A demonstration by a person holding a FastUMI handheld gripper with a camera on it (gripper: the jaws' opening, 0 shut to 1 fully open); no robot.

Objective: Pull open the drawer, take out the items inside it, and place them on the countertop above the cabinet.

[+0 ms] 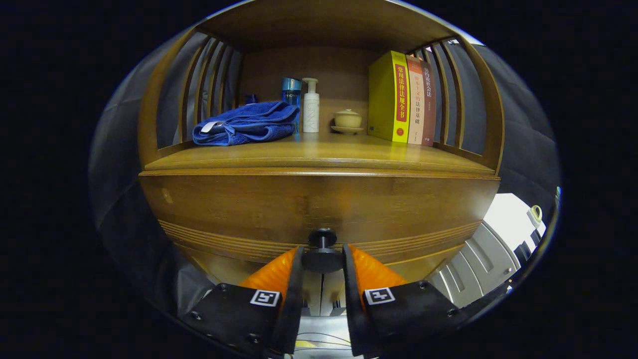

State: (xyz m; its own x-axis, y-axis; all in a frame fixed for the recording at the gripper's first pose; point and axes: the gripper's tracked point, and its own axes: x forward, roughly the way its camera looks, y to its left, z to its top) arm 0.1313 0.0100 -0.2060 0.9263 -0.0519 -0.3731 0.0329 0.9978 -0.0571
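Gripping the drawer (319, 207) knob (322, 249), gripper (322, 257) jaws either side.

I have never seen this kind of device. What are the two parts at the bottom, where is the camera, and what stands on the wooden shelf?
A person holds a hand tool, a two-finger gripper. The camera rides on it and looks forward along its fingers, the two parts you noticed. Between them sits the dark round knob of a wooden drawer, which looks closed. The fingers flank the knob closely; whether both press on it I cannot tell. On the countertop above the drawer lie a folded blue towel, a blue bottle, a white pump bottle, a small lidded cup on a saucer, and three upright books.
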